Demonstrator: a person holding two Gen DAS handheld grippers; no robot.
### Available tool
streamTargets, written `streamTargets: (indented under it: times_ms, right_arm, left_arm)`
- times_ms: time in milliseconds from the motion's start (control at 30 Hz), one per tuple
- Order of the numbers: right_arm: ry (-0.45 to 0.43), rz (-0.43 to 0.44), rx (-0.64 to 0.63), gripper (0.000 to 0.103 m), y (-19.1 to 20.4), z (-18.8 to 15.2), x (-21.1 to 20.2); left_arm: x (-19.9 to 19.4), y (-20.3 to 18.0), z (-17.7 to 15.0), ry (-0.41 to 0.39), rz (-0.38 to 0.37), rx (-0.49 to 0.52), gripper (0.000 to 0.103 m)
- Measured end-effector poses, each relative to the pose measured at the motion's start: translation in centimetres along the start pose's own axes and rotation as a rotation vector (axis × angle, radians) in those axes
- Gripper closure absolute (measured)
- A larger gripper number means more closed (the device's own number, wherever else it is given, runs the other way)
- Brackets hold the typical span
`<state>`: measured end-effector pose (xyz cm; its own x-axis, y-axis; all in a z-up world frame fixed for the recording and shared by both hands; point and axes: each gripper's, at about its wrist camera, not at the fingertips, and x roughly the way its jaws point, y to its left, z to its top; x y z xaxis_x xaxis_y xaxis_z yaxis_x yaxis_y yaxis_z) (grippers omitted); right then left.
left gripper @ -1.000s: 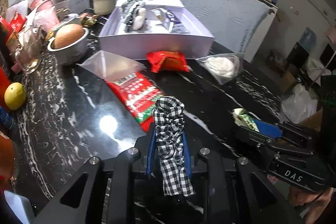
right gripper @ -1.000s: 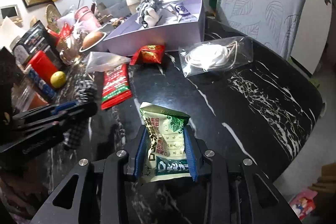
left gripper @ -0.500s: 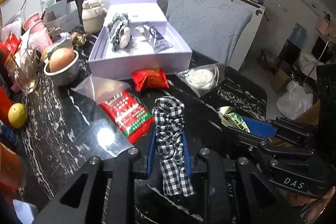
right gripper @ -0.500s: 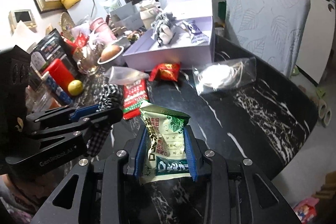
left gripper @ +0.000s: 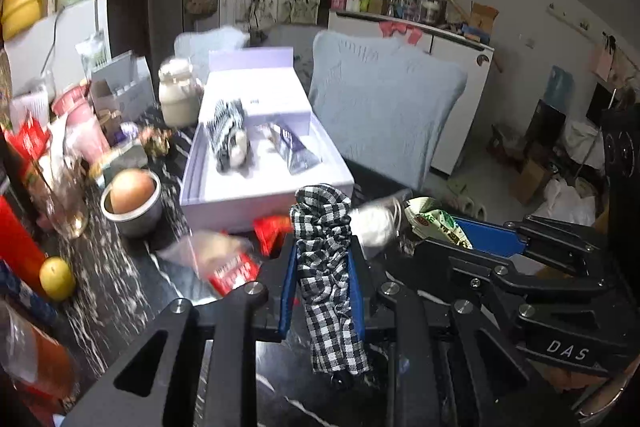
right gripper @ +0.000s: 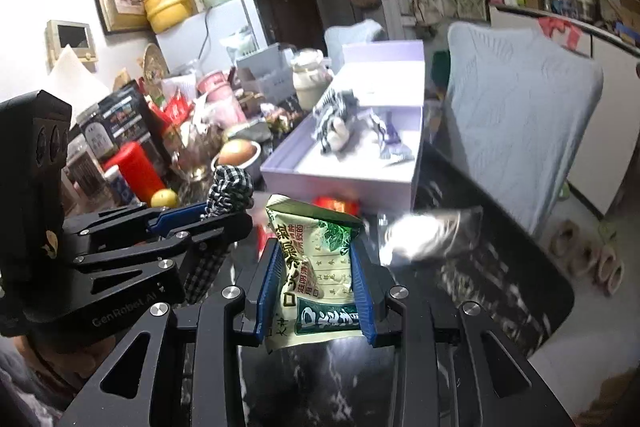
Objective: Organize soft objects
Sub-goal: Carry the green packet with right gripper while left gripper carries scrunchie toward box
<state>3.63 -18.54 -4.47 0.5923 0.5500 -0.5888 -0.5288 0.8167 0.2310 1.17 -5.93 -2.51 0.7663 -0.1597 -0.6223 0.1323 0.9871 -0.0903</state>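
The left gripper (left gripper: pixel 322 291) has its blue-padded fingers (left gripper: pixel 289 287) clamped on a black-and-white checked scrunchie (left gripper: pixel 326 267), held above the dark marbled worktop (left gripper: pixel 112 291), while the right gripper (right gripper: pixel 316 291) pinches a green-and-cream snack packet (right gripper: pixel 316 263) between its own fingers (right gripper: pixel 267 287). Just beyond both, an open lavender box (left gripper: pixel 256 201) sits on the worktop with another checked fabric item (left gripper: pixel 228 135) and a purple sachet (left gripper: pixel 294 147) inside. In front of the box lie a red packet (left gripper: pixel 272 227) and a clear bag (right gripper: pixel 432 231), and to its left stand a metal bowl (left gripper: pixel 134 205) and a lemon (left gripper: pixel 58 277).
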Motion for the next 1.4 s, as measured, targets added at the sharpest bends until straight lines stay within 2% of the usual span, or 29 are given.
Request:
streamTargets:
  times_ms: [300, 633, 800, 1400]
  right_arm:
    - [-0.072, 0.025, -0.031, 0.070, -0.7, 4.0, 0.1]
    - [-0.120, 0.027, -0.050, 0.069, -2.4, 8.3, 1.9]
    - [-0.127, 0.019, -0.059, 0.069, -3.4, 10.3, 3.7]
    - [-0.061, 0.011, -0.067, 0.069, -7.2, 15.3, 12.4]
  left_arm:
    - [-0.4, 0.5, 4.0, -0.097, 0.022, 0.009, 0.081]
    - [1.9, 1.9, 8.8, -0.160, 0.076, 0.000, 0.081]
    - [3.9, 2.8, 10.8, -0.161, 0.108, 0.014, 0.081]
    - [13.2, 5.8, 14.9, -0.095, 0.122, -0.023, 0.081]
